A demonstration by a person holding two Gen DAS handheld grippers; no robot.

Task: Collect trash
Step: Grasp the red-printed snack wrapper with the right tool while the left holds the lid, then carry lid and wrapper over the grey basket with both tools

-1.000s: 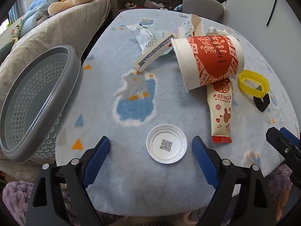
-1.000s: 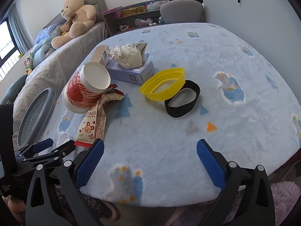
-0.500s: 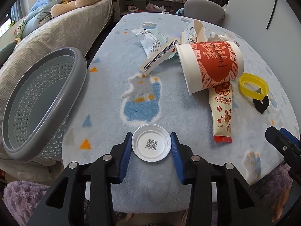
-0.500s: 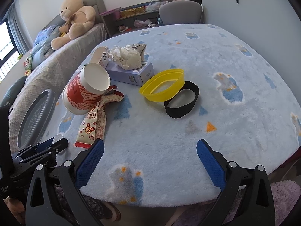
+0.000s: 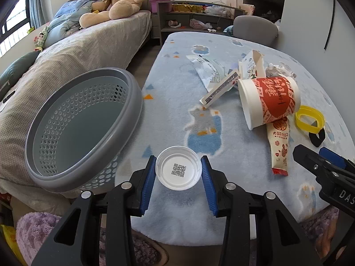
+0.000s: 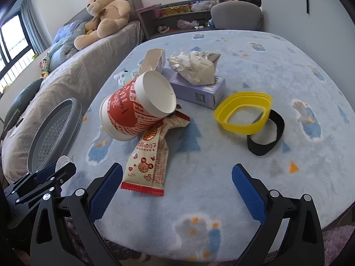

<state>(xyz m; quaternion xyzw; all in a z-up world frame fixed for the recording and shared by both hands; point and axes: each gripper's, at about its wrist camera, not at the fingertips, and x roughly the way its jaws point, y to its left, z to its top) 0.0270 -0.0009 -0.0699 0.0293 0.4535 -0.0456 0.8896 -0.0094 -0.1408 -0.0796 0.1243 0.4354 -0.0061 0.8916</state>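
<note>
My left gripper (image 5: 178, 171) is shut on a round white plastic lid (image 5: 178, 170) with a QR code and holds it above the table's near edge. The grey perforated basket (image 5: 73, 130) stands just left of it. My right gripper (image 6: 177, 185) is open and empty over the near table edge, just behind a snack wrapper (image 6: 150, 155). A tipped red and white paper cup (image 6: 137, 108) lies on the wrapper. The lid also shows in the right wrist view (image 6: 62, 161).
A purple box (image 6: 197, 88) with crumpled paper (image 6: 195, 66), a yellow ring (image 6: 244, 113) and a black ring (image 6: 266, 137) lie on the blue fleece table (image 6: 244, 177). Torn packets (image 5: 213, 73) lie beyond the cup. A bed (image 5: 73, 51) runs along the left.
My left gripper closed on the white lid and lifted it off the table, toward the near edge beside the basket. The right gripper stayed open and shifted slightly forward.
</note>
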